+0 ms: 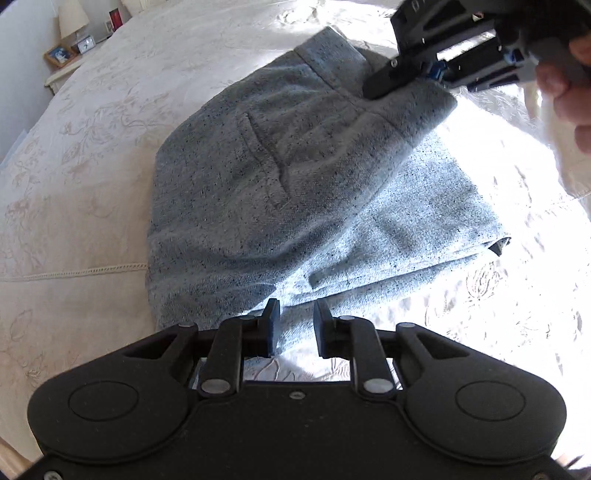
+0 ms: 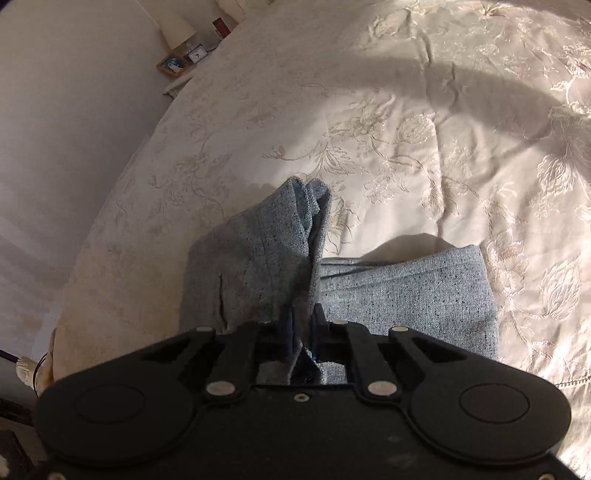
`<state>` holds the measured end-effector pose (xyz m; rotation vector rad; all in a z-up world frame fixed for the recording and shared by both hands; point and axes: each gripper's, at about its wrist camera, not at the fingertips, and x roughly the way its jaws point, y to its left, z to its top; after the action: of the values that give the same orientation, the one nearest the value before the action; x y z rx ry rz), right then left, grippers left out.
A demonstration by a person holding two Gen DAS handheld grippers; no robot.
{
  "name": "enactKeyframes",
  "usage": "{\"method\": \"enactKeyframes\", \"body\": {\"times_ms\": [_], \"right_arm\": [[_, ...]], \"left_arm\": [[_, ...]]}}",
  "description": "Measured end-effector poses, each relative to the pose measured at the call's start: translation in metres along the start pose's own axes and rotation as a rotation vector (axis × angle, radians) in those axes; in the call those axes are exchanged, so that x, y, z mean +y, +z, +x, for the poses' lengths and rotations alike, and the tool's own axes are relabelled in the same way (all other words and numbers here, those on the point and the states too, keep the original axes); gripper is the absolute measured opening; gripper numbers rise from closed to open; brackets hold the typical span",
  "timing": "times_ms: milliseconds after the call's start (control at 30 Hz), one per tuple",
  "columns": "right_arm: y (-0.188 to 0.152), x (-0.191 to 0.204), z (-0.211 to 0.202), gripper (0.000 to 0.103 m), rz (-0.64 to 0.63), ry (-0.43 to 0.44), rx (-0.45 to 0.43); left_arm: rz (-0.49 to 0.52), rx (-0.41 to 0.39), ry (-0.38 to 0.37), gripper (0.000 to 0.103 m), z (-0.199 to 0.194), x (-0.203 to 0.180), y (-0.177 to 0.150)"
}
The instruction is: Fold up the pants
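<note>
left wrist view: my left gripper hangs with fingers apart just over the folded grey pants on the bedspread; my right gripper is clamped on their raised waistband edge.

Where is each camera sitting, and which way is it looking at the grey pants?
Left wrist: sits on the left hand-held gripper, open and empty, looking forward over the grey pants on the bedspread; the right hand-held gripper and the person's hand show.
Right wrist: sits on the right hand-held gripper, looking along the raised pants edge pinched in it; no hand shows.
Shared: pants, bedspread, nightstand lamp.
</note>
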<state>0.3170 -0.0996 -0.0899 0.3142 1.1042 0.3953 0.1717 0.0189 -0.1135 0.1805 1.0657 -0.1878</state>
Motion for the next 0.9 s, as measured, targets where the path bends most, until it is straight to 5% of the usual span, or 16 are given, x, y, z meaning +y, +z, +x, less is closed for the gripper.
{"method": "enactKeyframes", "body": {"times_ms": [267,467,633,900], "right_arm": [[0.009,-0.020,-0.040,0.009,0.038,-0.035,-0.073],[-0.012,-0.076,-0.014,0.008,0.163,-0.143,0.028],[-0.035,-0.106,0.021,0.008,0.210,-0.216,0.096],[-0.037,-0.105,0.003,0.012,0.159,-0.238,0.062]], "left_arm": [[0.098,0.080,0.116,0.034,0.027,-0.008,-0.018],[0.049,0.187,0.128,0.034,0.035,0.022,-0.046],[0.033,0.179,0.083,0.034,0.003,0.037,-0.046],[-0.151,0.051,-0.101,0.034,-0.058,0.062,0.005]]}}
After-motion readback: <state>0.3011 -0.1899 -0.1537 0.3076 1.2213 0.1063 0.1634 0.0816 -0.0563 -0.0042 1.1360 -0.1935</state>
